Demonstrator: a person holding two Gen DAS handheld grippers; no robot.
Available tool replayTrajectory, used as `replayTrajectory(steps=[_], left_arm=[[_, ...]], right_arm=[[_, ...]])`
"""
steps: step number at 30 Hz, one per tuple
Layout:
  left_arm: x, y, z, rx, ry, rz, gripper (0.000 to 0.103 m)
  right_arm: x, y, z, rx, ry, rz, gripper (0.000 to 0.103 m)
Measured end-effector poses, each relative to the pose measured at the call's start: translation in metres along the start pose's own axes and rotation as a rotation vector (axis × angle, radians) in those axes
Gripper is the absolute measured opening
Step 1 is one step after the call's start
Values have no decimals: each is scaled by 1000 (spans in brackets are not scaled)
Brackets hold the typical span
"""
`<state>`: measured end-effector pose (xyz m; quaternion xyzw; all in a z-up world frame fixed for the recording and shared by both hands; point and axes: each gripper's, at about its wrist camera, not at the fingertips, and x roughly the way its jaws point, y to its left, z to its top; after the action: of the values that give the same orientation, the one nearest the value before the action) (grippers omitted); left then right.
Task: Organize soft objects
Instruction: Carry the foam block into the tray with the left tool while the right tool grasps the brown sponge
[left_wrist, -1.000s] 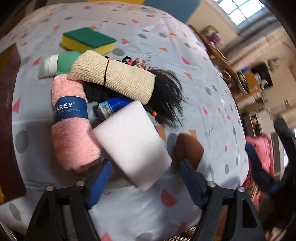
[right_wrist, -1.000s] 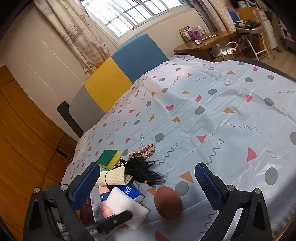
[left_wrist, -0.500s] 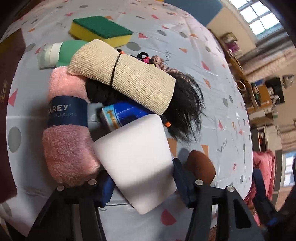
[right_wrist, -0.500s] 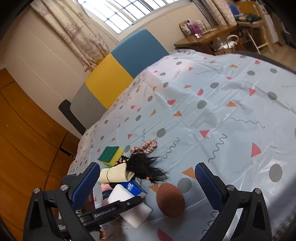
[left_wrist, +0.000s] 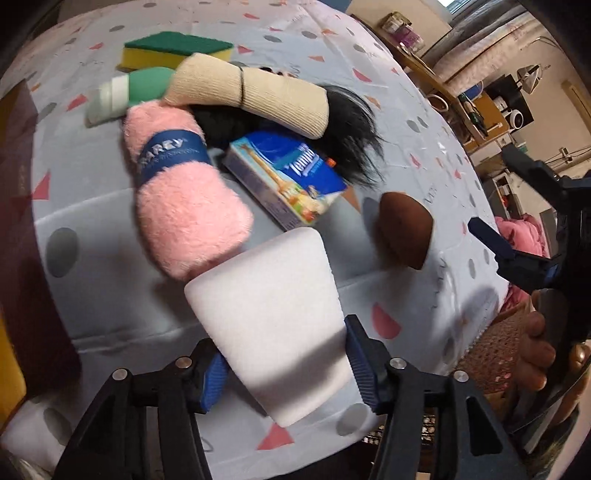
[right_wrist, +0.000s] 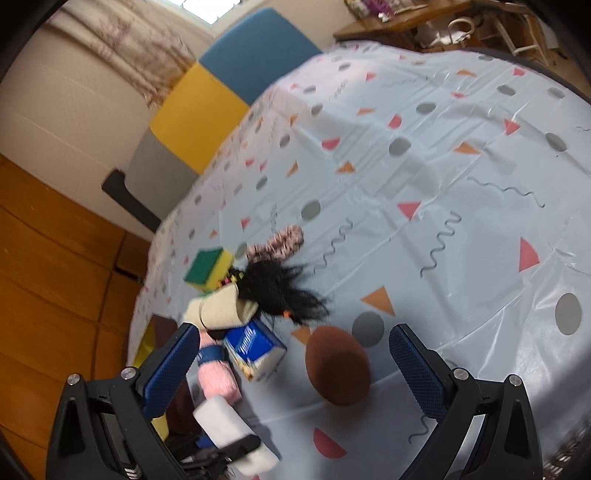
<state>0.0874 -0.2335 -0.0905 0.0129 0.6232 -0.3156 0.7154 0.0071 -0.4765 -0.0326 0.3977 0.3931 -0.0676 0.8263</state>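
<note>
**Status: first item in hand, pile largely unsorted**

My left tongs (left_wrist: 284, 373) are pinching the white foam block (left_wrist: 273, 325) across its near end; both blue pads bear on its sides and it appears clear of the surface (left_wrist: 92, 295). In the right wrist view the same block shows at 7 o'clock, gripped and apart from the heap. My right tongs (right_wrist: 295, 369) are spread wide and carry nothing, with the brown egg-shaped sponge (right_wrist: 338, 365) lying between the fingers' lines, not touched.

Remaining items, left wrist view:
- Pink rolled dishcloth (left_wrist: 184, 192) with a blue paper band, at 10 o'clock of the block, just beside it.
- Blue tissue packet (left_wrist: 288, 181), at 12 o'clock, resting against the dishcloth and the black hairpiece (left_wrist: 351, 122).
- Beige rolled bandage (left_wrist: 251, 92), lying across the hairpiece and the dishcloth's far end.
- Green-and-white tube (left_wrist: 129, 92) and yellow-green scouring sponge (left_wrist: 177, 51), further off at 11 o'clock.
- A pink patterned scrunchie (right_wrist: 277, 242), beyond the hairpiece, seen clearly only from the right wrist.

Assessment: the task looks to be at an early stage. One soft object is lifted; I judge none to be placed yet, as no sorted row or container is visible. The heap is overlapped, so later picks will likely disturb neighbours. The brown sponge stands free and seems the easiest next pick for the right tongs.
</note>
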Motion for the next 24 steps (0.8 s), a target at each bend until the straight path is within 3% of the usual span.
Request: replayTrajectory(steps=[5,10,13,16,19,21,24], left_arm=[[2,-6,-3,37,-33,97,67],[11,-18,-8,86,-70,195,67],[15,-20,-8,100,-77,194,68],[11,-12,-9,61,-95,141,68],[7,-2,-7,27,-98,88,68],[6,2,-6,12,-97,65,68],[4,8,-7,-1,-106,69,59]], right_arm=[[22,8,-2,-56,116,-99,103],[41,18,-5,-150,187,-220,103],[52,23,-6,-209,221,-307,103],[63,25,-7,-239,250,-348,99],[74,25,-11,-266,275,-405,82],[80,26,-15,-292,293,-436,49],[86,28,-19,-318,306,-482,47]])
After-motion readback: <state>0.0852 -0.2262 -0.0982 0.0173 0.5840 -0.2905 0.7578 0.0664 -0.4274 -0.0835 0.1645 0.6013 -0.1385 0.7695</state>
